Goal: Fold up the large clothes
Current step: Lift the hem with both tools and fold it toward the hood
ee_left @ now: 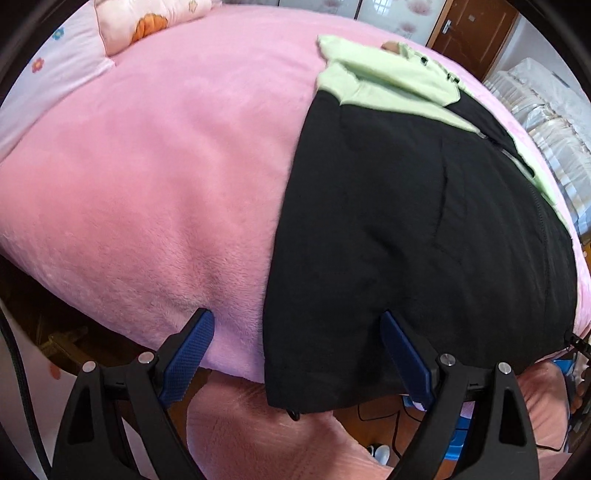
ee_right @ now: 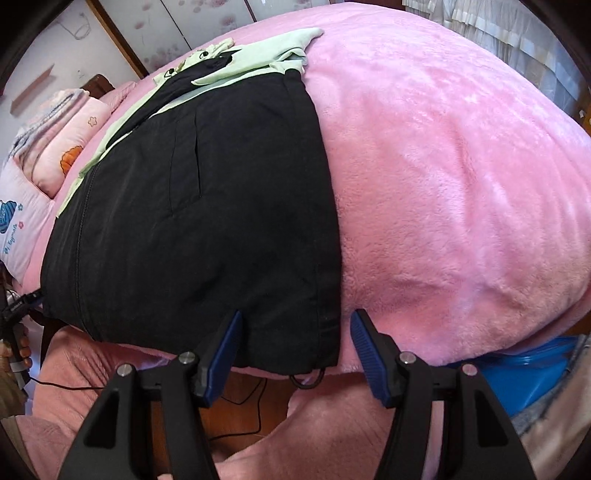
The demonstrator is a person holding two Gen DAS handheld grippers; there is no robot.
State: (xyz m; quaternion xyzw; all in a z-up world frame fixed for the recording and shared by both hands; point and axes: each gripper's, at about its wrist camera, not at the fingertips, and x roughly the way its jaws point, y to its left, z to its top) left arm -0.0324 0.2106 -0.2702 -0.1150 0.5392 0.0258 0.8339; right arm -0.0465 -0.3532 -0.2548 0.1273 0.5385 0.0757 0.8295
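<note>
Pink plush blanket (ee_left: 147,184) carries a black-and-green jacket (ee_right: 192,206) near a wooden door (ee_left: 476,33); both jaws gape, empty.

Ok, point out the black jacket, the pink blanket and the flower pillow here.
black jacket (ee_left: 424,229): left wrist view, middle of the black body.
pink blanket (ee_left: 155,184): left wrist view, bare plush area.
flower pillow (ee_left: 147,22): left wrist view, near orange flower.

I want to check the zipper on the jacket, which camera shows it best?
The right wrist view: the zipper runs long and unbroken down the black jacket. The left wrist view shows it squeezed at the far right edge.
</note>
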